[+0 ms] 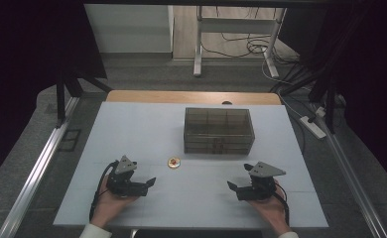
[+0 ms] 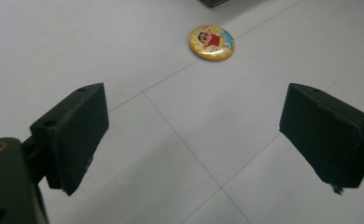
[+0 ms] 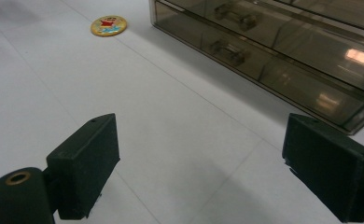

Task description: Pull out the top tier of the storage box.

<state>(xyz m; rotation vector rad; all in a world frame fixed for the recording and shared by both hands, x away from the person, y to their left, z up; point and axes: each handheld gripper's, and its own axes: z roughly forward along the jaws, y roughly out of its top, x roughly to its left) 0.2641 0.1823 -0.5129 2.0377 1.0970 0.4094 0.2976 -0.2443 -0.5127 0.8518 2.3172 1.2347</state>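
Both hand-held grippers, left (image 1: 151, 182) and right (image 1: 231, 186), spread wide, empty; badge (image 2: 211, 42) untouched.

Your left tongs (image 1: 151, 182) and right tongs (image 1: 231, 187) are black, blocky units, each topped by a grey three-cornered plate and trailing a black cable back past your wrist. Up close, the jaws are thick matte black slabs with small screw holes on top, and a brass-ringed hole sits on the body beside the left-hand jaw. Your cuffs are white.
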